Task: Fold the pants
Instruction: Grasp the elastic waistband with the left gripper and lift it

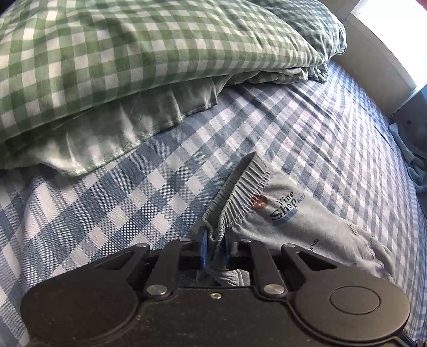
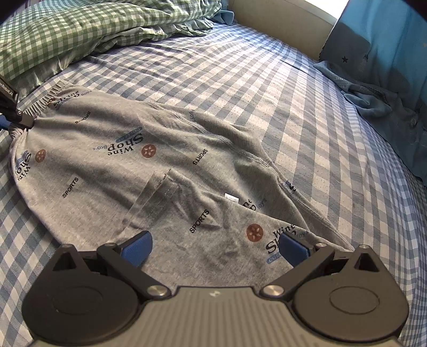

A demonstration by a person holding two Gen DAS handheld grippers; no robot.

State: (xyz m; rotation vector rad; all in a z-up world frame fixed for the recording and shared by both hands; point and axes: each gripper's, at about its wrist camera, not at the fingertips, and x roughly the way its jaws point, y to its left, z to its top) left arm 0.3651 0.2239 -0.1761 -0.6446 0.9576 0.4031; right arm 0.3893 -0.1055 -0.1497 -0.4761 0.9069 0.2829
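Observation:
Grey printed pants (image 2: 138, 165) lie spread on the blue checked bed sheet (image 2: 293, 93), waistband at the far left, legs running toward the right wrist camera. My left gripper (image 1: 215, 247) is shut on the gathered elastic waistband (image 1: 240, 186); it also shows in the right wrist view (image 2: 18, 114) at the waistband's corner. My right gripper (image 2: 216, 247) is open, its blue pads (image 2: 137, 247) wide apart just above the lower part of the pants, holding nothing.
A green checked pillow (image 1: 120, 66) lies along the far left of the bed; it also shows in the right wrist view (image 2: 66, 29). Blue clothes or bedding (image 2: 387, 106) are piled at the right edge. A beige bed frame (image 2: 280, 24) runs behind.

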